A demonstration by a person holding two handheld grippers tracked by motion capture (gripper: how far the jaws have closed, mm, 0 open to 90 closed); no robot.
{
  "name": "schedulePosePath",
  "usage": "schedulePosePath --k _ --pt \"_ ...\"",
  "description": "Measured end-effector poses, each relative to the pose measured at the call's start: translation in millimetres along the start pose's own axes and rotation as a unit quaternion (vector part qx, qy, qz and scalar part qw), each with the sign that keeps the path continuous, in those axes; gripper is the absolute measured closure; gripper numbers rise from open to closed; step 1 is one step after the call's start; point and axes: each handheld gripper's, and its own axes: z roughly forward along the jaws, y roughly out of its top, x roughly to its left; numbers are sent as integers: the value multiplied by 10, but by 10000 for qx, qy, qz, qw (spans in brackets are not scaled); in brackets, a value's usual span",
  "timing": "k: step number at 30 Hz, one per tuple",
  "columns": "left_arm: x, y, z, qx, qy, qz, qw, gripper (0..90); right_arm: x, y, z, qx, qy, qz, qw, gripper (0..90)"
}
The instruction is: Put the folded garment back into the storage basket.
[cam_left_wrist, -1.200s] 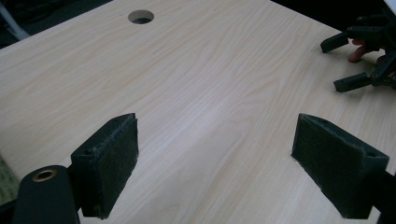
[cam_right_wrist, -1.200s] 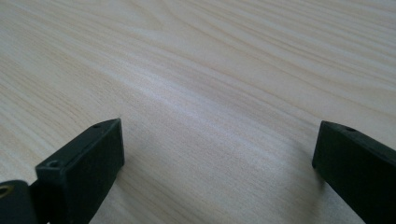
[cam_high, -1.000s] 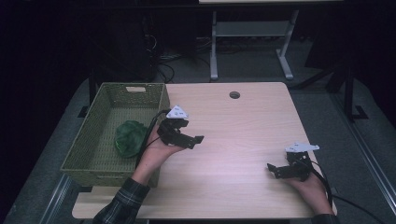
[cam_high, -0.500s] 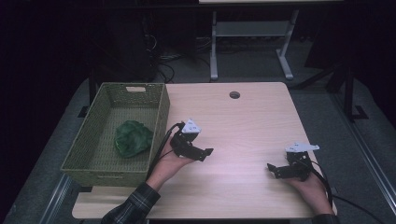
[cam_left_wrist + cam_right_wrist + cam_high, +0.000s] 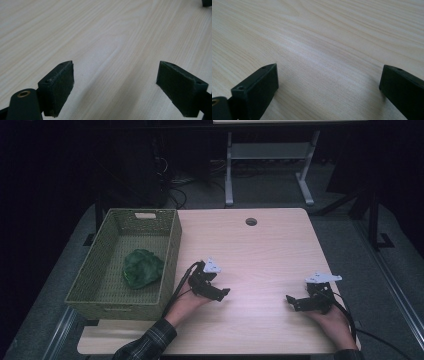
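Clearly the green cloth (image 5: 142,268) lies in the woven basket (image 5: 170,245), left of the left hand-held gripper (image 5: 220,292), the nearer one. Both it and the right hand-held gripper (image 5: 292,301) rest spread and empty on the surface (image 5: 260,250).

Dim lab, bare desk (image 5: 260,245), floor cables (image 5: 185,195) (tangled)

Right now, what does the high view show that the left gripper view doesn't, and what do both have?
The high view alone has the green woven basket holding a crumpled green cloth, and the right gripper open on the table. The left gripper view alone has a close look at the left gripper, its two black jaws wide apart with nothing between. Both share the pale wooden table.
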Motion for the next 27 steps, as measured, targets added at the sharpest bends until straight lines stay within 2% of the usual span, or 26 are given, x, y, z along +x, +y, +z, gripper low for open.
schedulePosePath --k 8,11,14,27 --pt "-52 -81 150 279 109 183 9994 138 0 0 0 1 0 1 10000 19" --pt "-61 -107 172 114 41 119 9999 135 0 0 0 0 -1 -2 10000 19" --pt "-66 -168 190 -177 -5 141 9997 126 0 0 0 2 -1 2 10000 19" --pt "-66 -167 189 -173 -14 146 9997 126 0 0 0 1 -1 -1 10000 19"
